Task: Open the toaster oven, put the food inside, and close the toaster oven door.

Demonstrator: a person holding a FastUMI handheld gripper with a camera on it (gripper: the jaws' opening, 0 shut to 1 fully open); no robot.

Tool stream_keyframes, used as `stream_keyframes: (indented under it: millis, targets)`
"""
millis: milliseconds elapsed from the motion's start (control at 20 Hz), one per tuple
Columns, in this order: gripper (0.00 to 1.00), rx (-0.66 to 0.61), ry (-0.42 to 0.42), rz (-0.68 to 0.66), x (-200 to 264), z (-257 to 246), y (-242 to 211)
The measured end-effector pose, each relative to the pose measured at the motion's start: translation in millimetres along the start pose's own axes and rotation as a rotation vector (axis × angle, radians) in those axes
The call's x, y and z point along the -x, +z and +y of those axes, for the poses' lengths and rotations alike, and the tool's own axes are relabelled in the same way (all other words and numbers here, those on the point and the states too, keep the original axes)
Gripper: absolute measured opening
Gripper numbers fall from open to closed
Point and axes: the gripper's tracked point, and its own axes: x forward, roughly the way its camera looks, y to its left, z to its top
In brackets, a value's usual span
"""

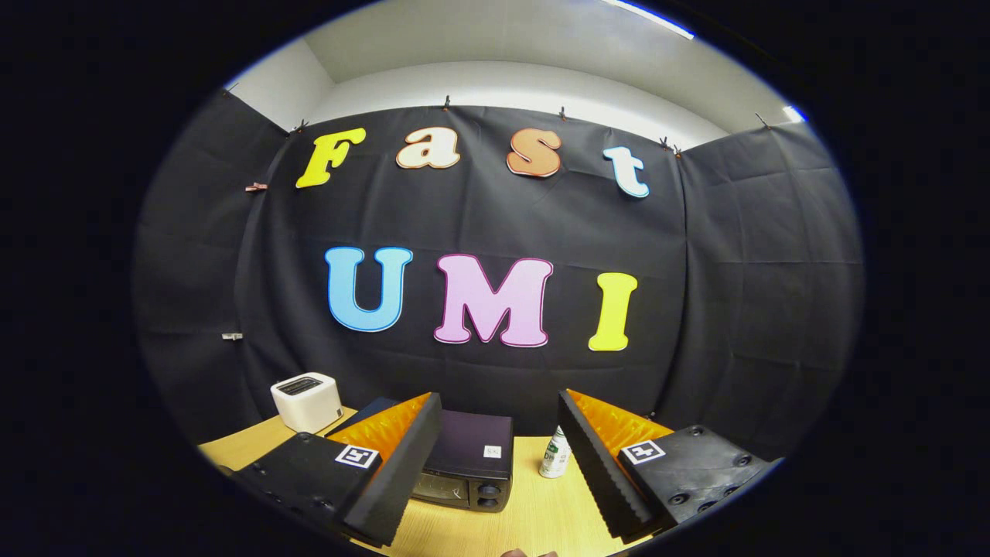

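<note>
toaster oven [468, 463] sits on the light wooden table [534, 514], just ahead of the gripper [495, 464] and between its two fingers, closer to the left finger [390, 472], which covers the oven's left end. the oven is a dark box with a flat top carrying a small white sticker. its front faces the near side: a glass door that looks closed, and two round knobs at the right end of the front panel.

the fingers are spread wide apart and hold nothing. the right finger [599, 468] stands well clear of the oven, with bare table between them. each finger bears a small square black-and-white marker on its upper side.

a small white bottle [554, 455] with green print stands upright on the table just right of the oven, close beside the inner face of the right finger; whether they touch cannot be told. farther off to the left, near the far left corner of the table, is a white pop-up toaster [307, 401] with a dark slot in its top, well apart from the oven. black cloth forms the booth wall [735, 309] behind the table on all sides, and a pale ceiling shows above it. at the very near edge of the table a small brownish shape is partly visible, too little of it to identify.
</note>
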Motion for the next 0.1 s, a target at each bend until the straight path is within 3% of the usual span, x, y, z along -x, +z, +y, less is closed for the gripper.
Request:
stream_keyframes:
  millis: [100]
  targets:
    - [0.98, 0.0, 0.001, -0.002, 2.0, -0.2, 1.5]
